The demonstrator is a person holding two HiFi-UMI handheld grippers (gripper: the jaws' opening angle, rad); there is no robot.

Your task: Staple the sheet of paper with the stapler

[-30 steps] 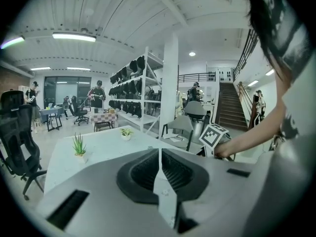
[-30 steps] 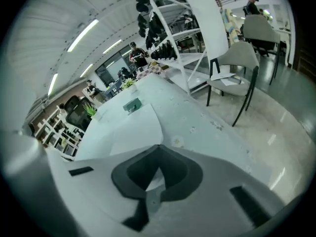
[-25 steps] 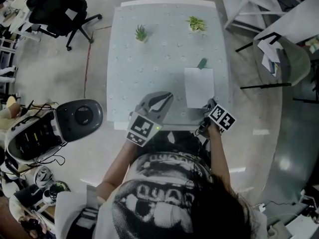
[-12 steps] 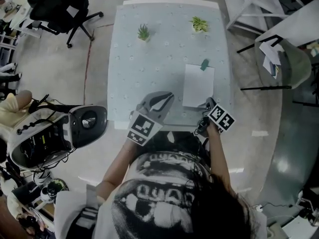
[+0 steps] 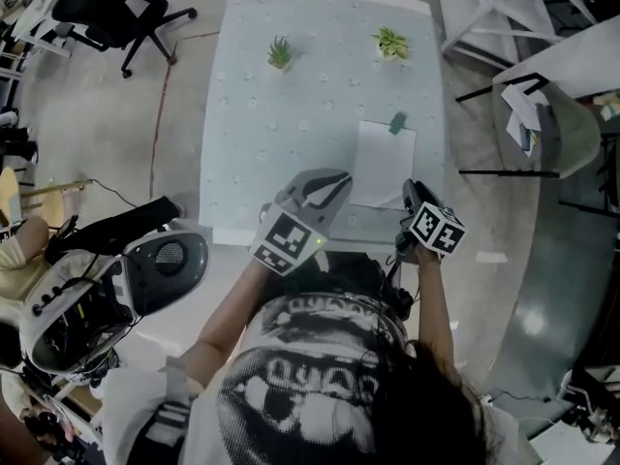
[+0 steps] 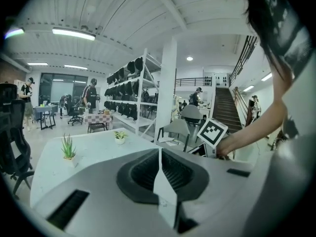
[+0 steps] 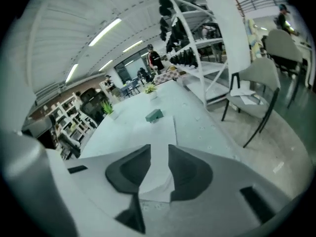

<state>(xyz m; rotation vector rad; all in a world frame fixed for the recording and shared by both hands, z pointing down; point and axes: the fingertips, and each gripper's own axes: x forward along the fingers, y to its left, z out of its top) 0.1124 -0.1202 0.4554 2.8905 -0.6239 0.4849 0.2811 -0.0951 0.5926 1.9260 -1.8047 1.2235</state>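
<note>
Head view: paper (image 5: 384,163) on pale table (image 5: 291,114), grey floor (image 5: 116,134)

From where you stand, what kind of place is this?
Probably a large open lab or workshop hall rather than a home. There are tall shelving racks loaded with dark gear, a staircase going up to a higher level, and a rolling office chair on a bare, shiny floor.
</note>
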